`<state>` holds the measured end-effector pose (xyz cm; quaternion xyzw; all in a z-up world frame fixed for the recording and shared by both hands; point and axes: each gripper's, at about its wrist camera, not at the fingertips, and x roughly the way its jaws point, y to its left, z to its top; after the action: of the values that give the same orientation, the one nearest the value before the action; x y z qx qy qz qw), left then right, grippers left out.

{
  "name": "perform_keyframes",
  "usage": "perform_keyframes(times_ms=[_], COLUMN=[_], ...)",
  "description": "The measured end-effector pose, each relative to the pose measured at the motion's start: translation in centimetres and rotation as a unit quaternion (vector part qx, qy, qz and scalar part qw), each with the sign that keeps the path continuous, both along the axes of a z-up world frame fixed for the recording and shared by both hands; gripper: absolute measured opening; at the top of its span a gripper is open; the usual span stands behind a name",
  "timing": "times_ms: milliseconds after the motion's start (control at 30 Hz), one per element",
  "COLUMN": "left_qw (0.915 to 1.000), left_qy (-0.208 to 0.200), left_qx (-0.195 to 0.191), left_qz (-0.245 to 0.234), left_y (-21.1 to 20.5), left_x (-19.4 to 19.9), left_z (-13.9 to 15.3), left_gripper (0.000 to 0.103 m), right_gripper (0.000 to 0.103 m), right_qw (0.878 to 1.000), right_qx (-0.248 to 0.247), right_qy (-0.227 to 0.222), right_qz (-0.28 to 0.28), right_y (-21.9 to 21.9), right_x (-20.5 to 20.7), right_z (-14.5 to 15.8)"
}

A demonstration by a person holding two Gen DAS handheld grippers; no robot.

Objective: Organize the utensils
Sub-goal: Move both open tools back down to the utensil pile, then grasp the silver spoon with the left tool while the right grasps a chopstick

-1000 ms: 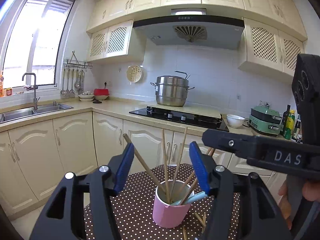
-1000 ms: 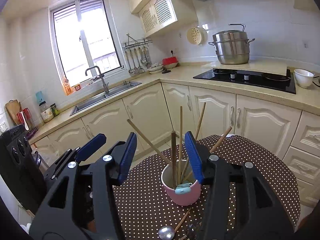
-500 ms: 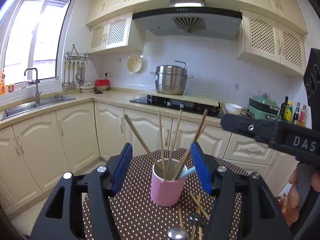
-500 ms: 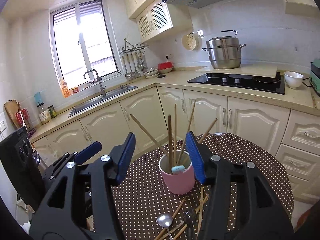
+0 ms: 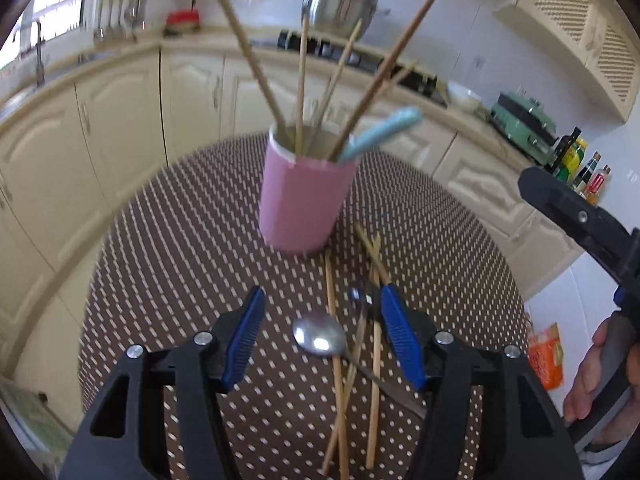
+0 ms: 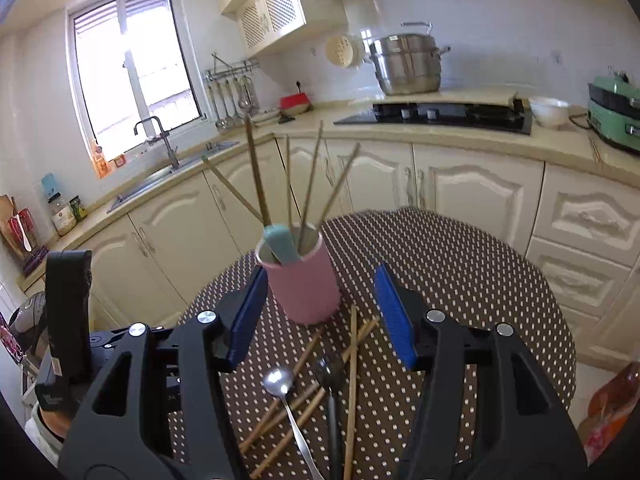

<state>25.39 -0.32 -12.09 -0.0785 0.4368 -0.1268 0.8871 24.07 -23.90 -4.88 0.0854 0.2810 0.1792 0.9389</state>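
Note:
A pink cup (image 5: pixel 303 199) stands on the dotted round table (image 5: pixel 168 264) and holds several wooden chopsticks (image 5: pixel 302 80) and a light blue handle (image 5: pixel 380 136). The cup also shows in the right wrist view (image 6: pixel 304 284). In front of it lie loose chopsticks (image 5: pixel 336 364), a silver spoon (image 5: pixel 319 336) and a dark spoon (image 5: pixel 360 300). My left gripper (image 5: pixel 322 336) is open above the silver spoon. My right gripper (image 6: pixel 322 316) is open over the loose chopsticks (image 6: pixel 352 372), silver spoon (image 6: pixel 279 380) and dark spoon (image 6: pixel 330 372), just short of the cup.
Cream kitchen cabinets and a counter (image 6: pixel 460 136) with a hob, steel pot (image 6: pixel 406 64) and green appliance ring the table. A sink (image 6: pixel 176 168) sits under the window. An orange packet (image 5: pixel 544 356) lies past the table's right edge.
Both grippers have pulled back and tipped down. The cup now sits farther ahead and the loose utensils on the table have come between the fingers. Both stay open.

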Motion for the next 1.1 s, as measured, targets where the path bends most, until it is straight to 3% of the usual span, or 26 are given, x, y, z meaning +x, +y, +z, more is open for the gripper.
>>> perform_keyframes(times_ms=[167,267,367,700,967,1100], left_qw=[0.9961,0.9938,0.9901,0.9905,0.9913,0.9908], left_qy=[0.083,0.106,0.133,0.137,0.131,0.130], left_qx=[-0.028,-0.032,-0.040,0.009,0.014,0.039], left_qz=[-0.009,-0.013,-0.017,-0.007,0.002,0.002], left_y=[-1.3,-2.1,-2.8,-5.7,-7.7,-8.4], left_x=[0.6,0.7,1.0,2.2,4.3,4.6], left_z=[-3.4,-4.7,-6.0,-6.1,-5.5,-5.6], left_gripper=[0.059,0.038,0.028,0.025,0.025,0.025], right_gripper=[0.056,0.056,0.057,0.059,0.061,0.061], right_qw=[0.999,0.998,0.997,0.995,0.995,0.994], right_qx=[0.004,0.004,0.010,0.024,0.030,0.033], right_qy=[0.040,0.057,0.074,0.097,0.100,0.105], right_qz=[-0.006,-0.009,-0.011,-0.005,0.001,-0.003], right_y=[-1.3,-2.0,-2.7,-3.7,-4.2,-5.0], right_x=[0.2,0.3,0.5,0.7,1.1,1.2], right_z=[-3.2,-4.6,-5.8,-7.6,-7.9,-8.1])
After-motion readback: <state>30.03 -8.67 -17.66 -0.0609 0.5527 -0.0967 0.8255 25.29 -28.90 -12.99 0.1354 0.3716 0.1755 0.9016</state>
